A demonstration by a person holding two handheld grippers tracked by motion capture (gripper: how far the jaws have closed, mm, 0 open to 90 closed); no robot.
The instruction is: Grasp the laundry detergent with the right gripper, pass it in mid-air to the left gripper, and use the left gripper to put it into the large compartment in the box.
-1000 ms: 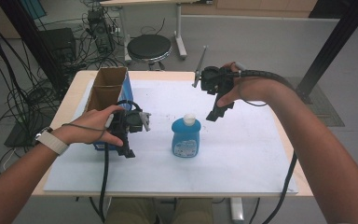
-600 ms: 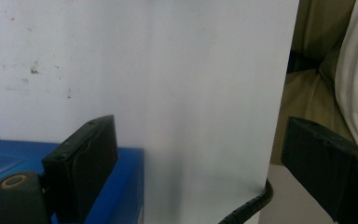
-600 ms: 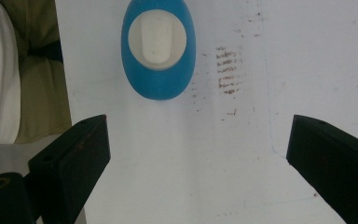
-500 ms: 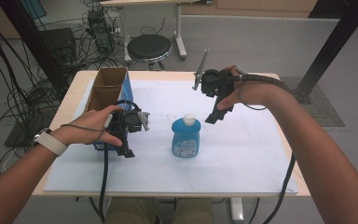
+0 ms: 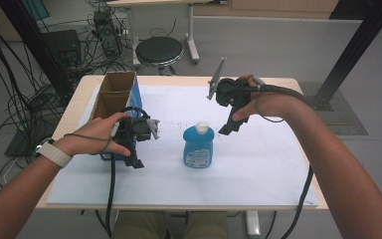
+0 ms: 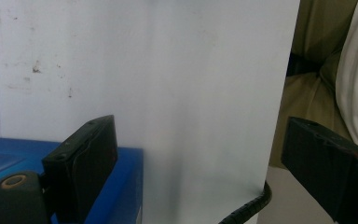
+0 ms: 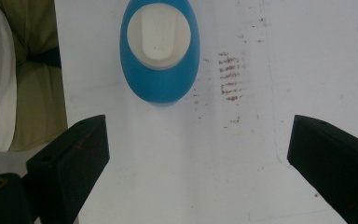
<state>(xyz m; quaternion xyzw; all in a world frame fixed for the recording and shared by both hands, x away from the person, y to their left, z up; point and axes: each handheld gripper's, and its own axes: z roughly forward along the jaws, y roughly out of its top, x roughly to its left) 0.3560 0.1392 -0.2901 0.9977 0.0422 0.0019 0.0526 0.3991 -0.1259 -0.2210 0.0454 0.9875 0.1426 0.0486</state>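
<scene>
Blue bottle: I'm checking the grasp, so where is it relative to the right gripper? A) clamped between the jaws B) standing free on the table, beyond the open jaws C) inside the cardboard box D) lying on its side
B: the blue bottle stands upright on the white table, untouched, past the right gripper, whose jaws are wide apart.

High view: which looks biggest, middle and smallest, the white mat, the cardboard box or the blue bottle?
1. White mat, by far the largest.
2. Cardboard box, partly hidden behind the left gripper.
3. Blue bottle, smallest, standing upright on the mat.

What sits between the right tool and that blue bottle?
Nothing: in the right gripper view, bare white table cover separates the open right tool from the blue bottle.
</scene>
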